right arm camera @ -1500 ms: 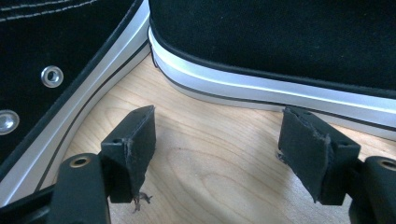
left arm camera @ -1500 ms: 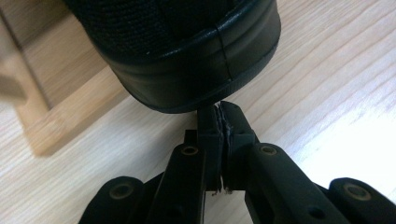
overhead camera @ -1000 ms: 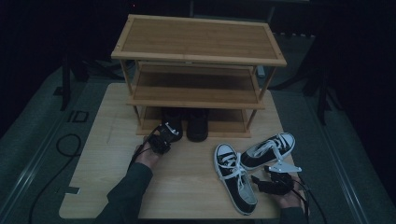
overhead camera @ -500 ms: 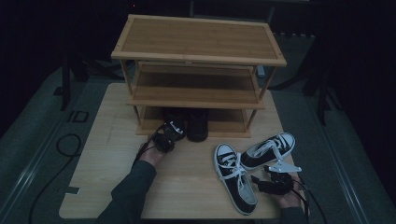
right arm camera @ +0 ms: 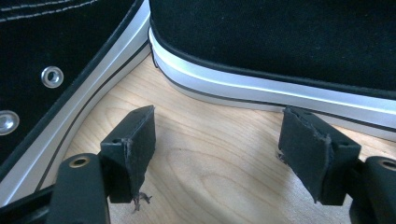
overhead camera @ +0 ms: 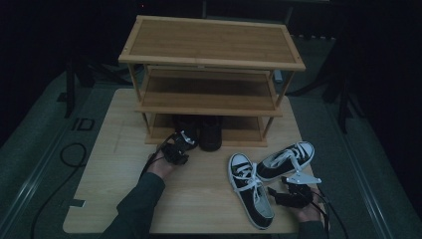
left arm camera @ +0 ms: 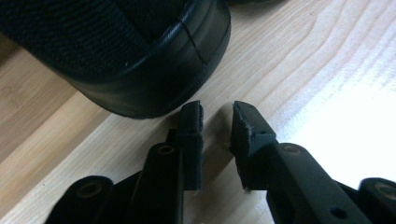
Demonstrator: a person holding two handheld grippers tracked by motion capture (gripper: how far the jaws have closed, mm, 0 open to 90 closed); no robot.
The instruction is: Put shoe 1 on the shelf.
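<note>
Shoe [left arm camera: 140, 56], black, glossy-rimmed, fabric-topped

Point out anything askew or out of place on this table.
The two black-and-white sneakers lie splayed at crossing angles on the table, heels nearly touching, whereas the black shoes stand side by side on the rack's bottom shelf.

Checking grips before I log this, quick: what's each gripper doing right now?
Left gripper: jaws have just been opening, nothing between them, beside the black shoe.
Right gripper: open, empty, facing the sneakers.
</note>
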